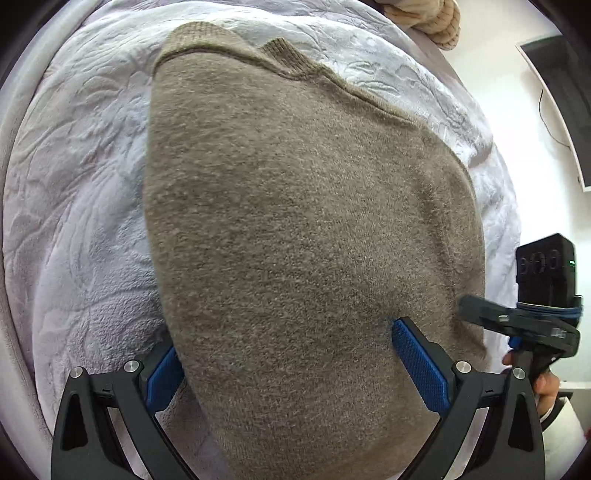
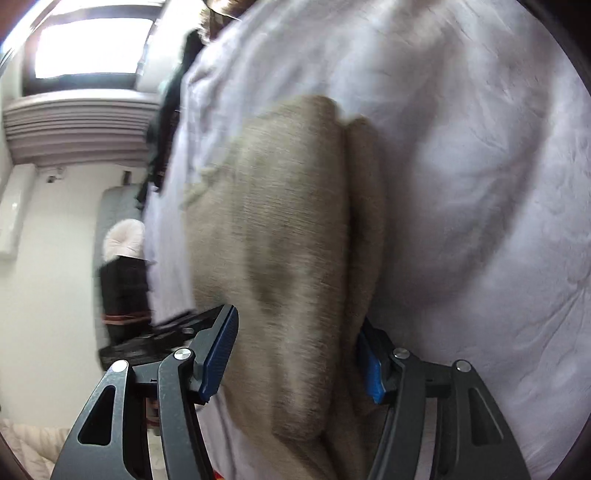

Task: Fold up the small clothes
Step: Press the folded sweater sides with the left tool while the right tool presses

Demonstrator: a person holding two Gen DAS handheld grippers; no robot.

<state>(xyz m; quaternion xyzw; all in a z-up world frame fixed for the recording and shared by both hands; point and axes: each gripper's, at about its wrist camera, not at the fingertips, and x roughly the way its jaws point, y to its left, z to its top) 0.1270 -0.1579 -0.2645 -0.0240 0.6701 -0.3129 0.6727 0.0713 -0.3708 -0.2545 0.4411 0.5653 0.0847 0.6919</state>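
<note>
Both my left hand-held gripper (image 1: 284,362) and right hand-held gripper (image 2: 295,354) sit spread around the taupe sweater (image 1: 306,236) on the bed (image 1: 74,192); without pinching, the fold may flop open.

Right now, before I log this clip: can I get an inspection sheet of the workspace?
Surface: white textured blanket, rumpled.
Job's things: brown knit garment lying on the blanket, already folded over itself.
Clutter: beige knit item at the far edge.
Grippers: left claw open astride the garment's near edge; right claw open astride its folded edge, view blurred.
Cables: thin black wire on the wall.
Surroundings: white wall, bright window.
</note>
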